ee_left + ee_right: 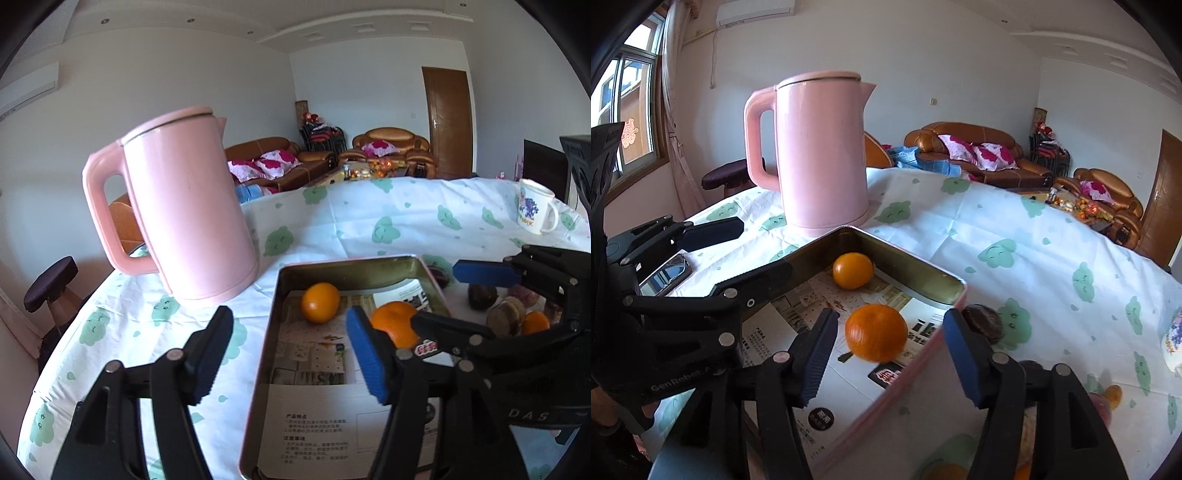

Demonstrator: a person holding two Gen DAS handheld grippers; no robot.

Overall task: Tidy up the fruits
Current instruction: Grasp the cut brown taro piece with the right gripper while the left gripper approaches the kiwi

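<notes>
Both grippers, left (291, 354) and right (892, 354), fingers apart, empty. We count two oranges (876, 332) in tin (916, 284); more fruit (535, 322) waits on bench (1015, 229).

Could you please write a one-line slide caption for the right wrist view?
Right tool open above an orange in the metal tin, a second orange behind, pink kettle beyond.

I see a pink kettle (822, 155) at 11 o'clock, two orange fruits (876, 332) (852, 270) in a tin (919, 275) with gold inner walls and pink outside, lined with white printed paper (314, 424). Tablecloth (1015, 229) is white with green cloud print. Gripper pads (962, 363) blue, frames black.
</notes>
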